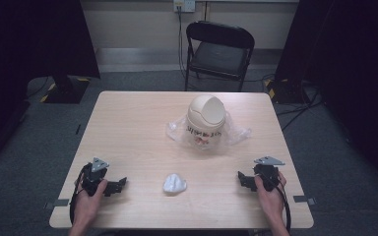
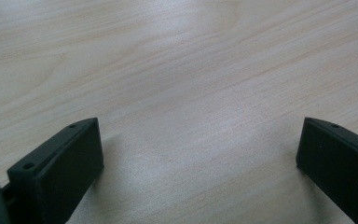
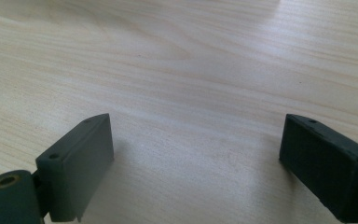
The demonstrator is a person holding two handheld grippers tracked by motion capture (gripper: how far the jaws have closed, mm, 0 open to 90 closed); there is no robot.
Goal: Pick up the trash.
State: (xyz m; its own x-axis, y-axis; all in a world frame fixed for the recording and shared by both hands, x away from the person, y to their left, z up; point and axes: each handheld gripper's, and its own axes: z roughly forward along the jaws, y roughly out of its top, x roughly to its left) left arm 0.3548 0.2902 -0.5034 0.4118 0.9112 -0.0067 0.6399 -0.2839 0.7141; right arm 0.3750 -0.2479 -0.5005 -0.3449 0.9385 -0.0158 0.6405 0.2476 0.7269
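Wad [image 1: 175, 184]: white, crumpled, lies on the surface [image 1: 128, 128] near the front edge, between the two grippers, apart from both.
Left gripper [image 1: 119, 185]: rests on the surface at the front left, held by the left hand [image 1: 89, 196]; it points toward the wad. Jaws stand wide apart in the left gripper view, bare wood between them.
Right gripper [image 1: 241, 178]: rests on the surface at the front right, held by the right hand [image 1: 269, 192]; it points toward the wad. Jaws stand wide apart in the right gripper view, nothing between them.
Bin [image 1: 206, 120]: cream, domed swing lid, upright behind the wad, well apart from it.
Bag [image 1: 236, 132]: clear plastic, spread around the bin's base.
Chair [image 1: 220, 51]: black, folding, on the floor beyond the far edge.
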